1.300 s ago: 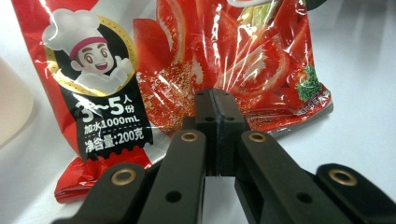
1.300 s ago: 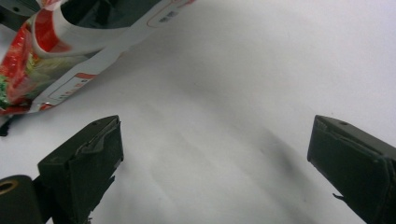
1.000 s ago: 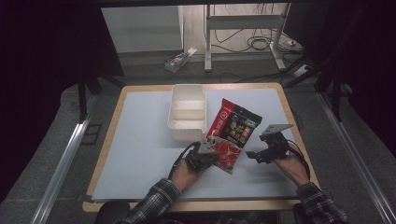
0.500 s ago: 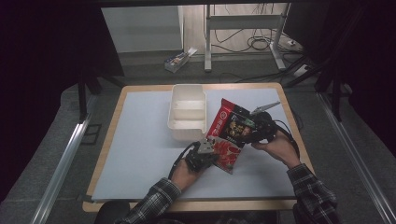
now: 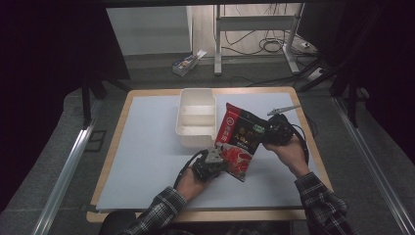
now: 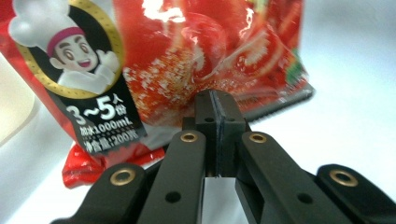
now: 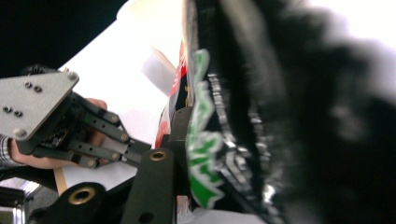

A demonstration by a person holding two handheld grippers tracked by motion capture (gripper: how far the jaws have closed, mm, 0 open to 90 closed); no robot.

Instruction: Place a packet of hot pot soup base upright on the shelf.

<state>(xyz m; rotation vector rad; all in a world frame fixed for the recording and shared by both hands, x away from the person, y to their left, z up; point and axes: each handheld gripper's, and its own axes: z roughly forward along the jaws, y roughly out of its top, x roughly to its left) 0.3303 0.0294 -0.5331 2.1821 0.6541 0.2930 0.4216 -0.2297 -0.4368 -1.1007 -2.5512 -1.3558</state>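
Here left gripper (image 6: 215, 105) pinches red pouch (image 5: 238, 141); right gripper (image 5: 272, 132) closing on its edge, contact blurred.

The high view is dim and grainy, its edges sunk in black, and only the worktop (image 5: 147, 161) is evenly lit. In the left gripper view glare streaks the glossy pouch (image 6: 210, 51). The right gripper view is blurred at right, washed out above.

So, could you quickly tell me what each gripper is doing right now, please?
Left gripper: shut on the red pouch's lower edge.
Right gripper: jaws have just been closing, pouch's side edge between them; firm grip cannot be told.
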